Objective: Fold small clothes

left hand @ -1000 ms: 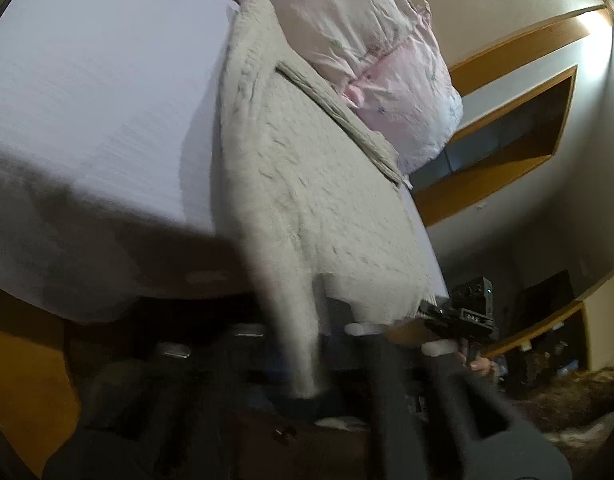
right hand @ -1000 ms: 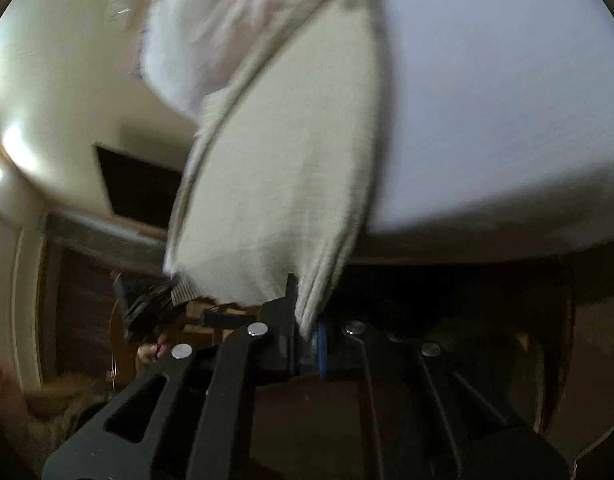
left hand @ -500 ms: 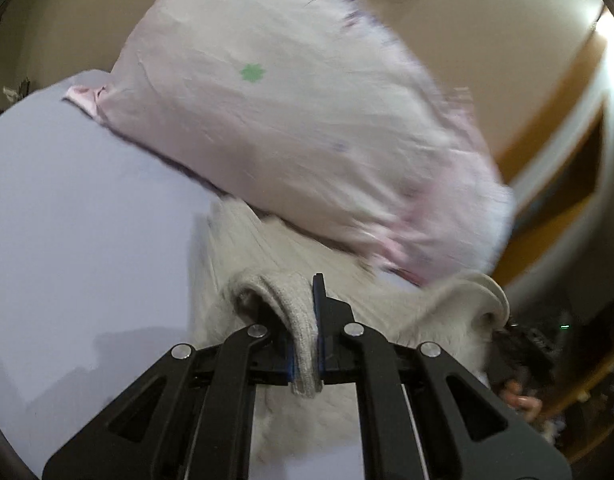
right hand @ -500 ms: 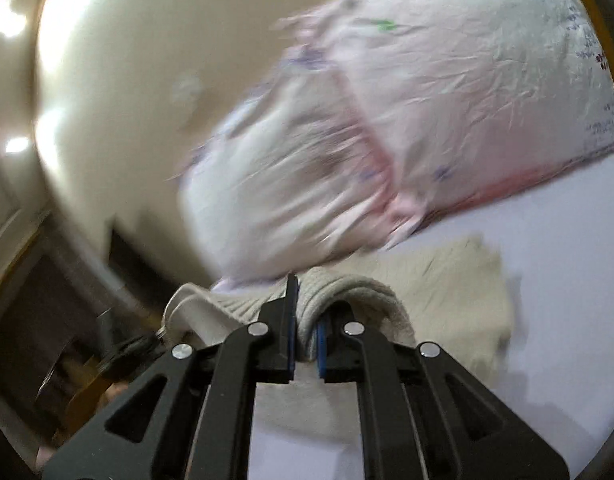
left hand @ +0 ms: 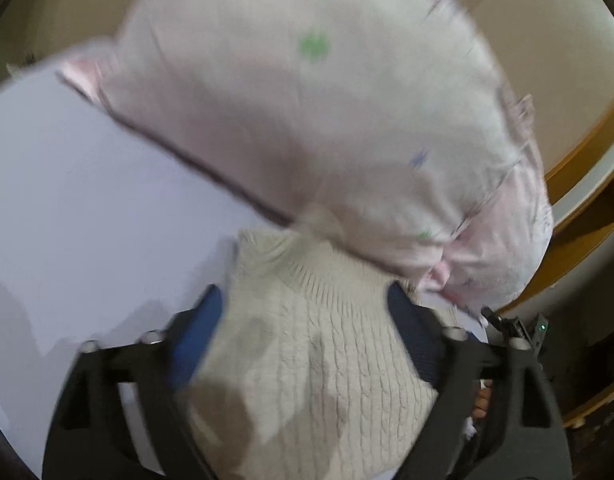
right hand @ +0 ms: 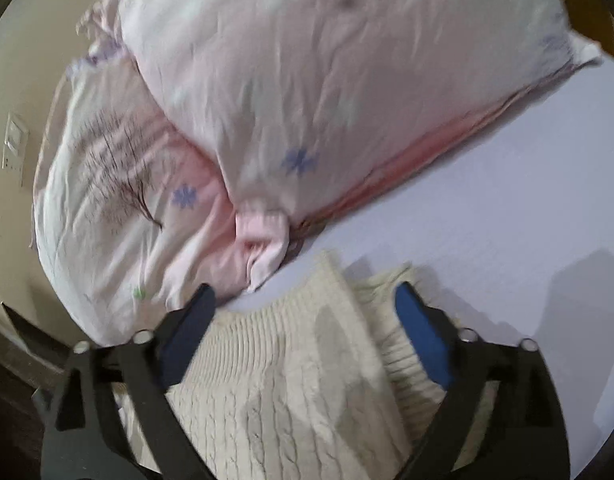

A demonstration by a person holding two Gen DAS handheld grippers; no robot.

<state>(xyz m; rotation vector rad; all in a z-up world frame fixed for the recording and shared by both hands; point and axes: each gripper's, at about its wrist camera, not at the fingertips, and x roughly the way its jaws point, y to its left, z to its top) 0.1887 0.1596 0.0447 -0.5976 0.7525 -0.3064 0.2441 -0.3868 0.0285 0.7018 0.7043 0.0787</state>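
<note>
A cream cable-knit sweater (left hand: 307,360) lies folded over on the pale lilac bed sheet (left hand: 87,200), its ribbed edge towards the pillows. My left gripper (left hand: 303,312) is open, its blue-padded jaws spread wide on either side of the sweater. In the right wrist view the same sweater (right hand: 291,380) lies between the spread jaws of my right gripper (right hand: 307,300), also open. Neither gripper holds the cloth. Both views are motion-blurred.
Pink-and-white flowered pillows (left hand: 327,120) lie just beyond the sweater, also in the right wrist view (right hand: 307,100). The sheet (right hand: 507,220) stretches to the right. A wooden-trimmed wall niche (left hand: 587,200) and my other gripper's body (left hand: 519,332) are at the left view's right edge.
Both grippers carried the sweater's lower edge up onto the bed towards the pillows, folding it over, then opened and let go. Half a second ago both were shut on the cloth.
</note>
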